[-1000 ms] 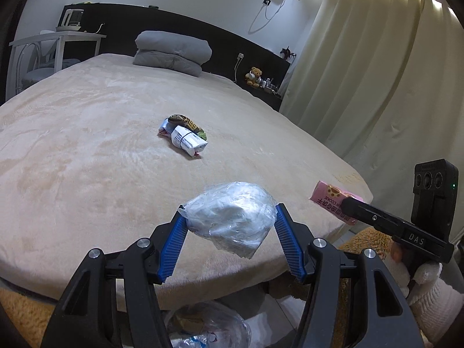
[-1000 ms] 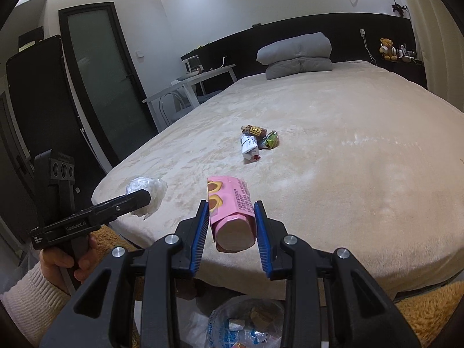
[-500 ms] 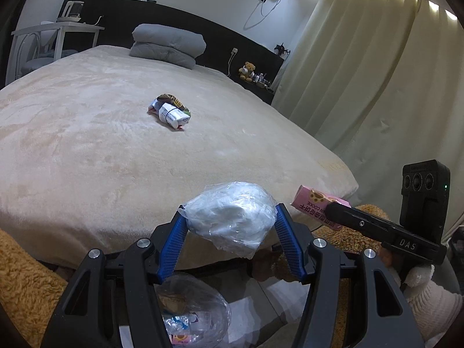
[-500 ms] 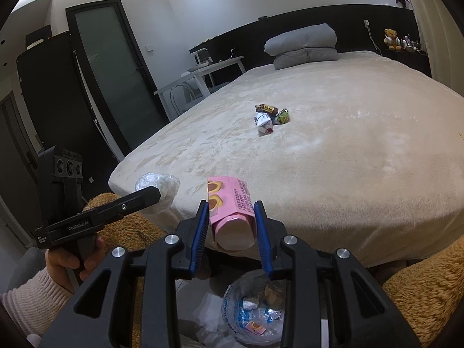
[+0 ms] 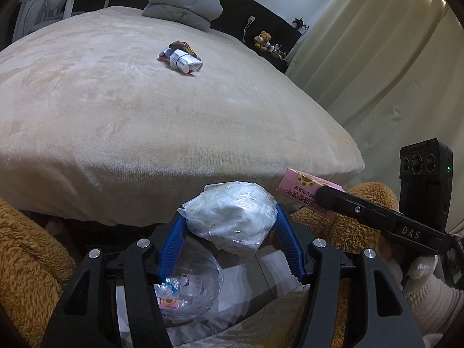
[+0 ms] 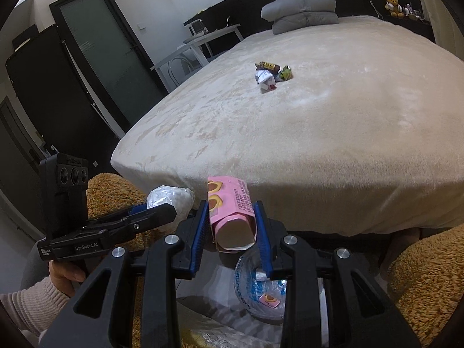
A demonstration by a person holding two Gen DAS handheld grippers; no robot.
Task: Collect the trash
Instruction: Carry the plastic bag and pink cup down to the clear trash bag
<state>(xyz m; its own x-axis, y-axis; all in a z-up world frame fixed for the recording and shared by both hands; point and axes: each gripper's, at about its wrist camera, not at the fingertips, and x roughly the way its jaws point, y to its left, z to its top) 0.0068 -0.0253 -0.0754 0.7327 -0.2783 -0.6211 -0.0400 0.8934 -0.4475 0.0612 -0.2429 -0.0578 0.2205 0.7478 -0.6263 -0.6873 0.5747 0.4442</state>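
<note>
My left gripper (image 5: 229,217) is shut on a crumpled clear plastic bag (image 5: 232,217) and holds it past the foot of the bed, above a clear-lined trash bin (image 5: 191,293) on the floor. My right gripper (image 6: 232,217) is shut on a pink cookie box (image 6: 229,208), also above the bin (image 6: 261,290). The box shows in the left wrist view (image 5: 304,188), and the bag in the right wrist view (image 6: 171,197). A small pile of wrappers (image 5: 181,58) lies mid-bed, also in the right wrist view (image 6: 271,75).
The beige bed (image 5: 116,110) fills the view ahead, grey pillows (image 5: 182,8) at its head. Brown fuzzy fabric (image 5: 26,261) flanks the bin on both sides. Curtains (image 5: 391,58) hang at right; a dark door (image 6: 110,49) and white desk (image 6: 203,37) stand left.
Both grippers have drawn back and down from the bed edge with their loads; the bin on the floor has come more fully into view under them.
</note>
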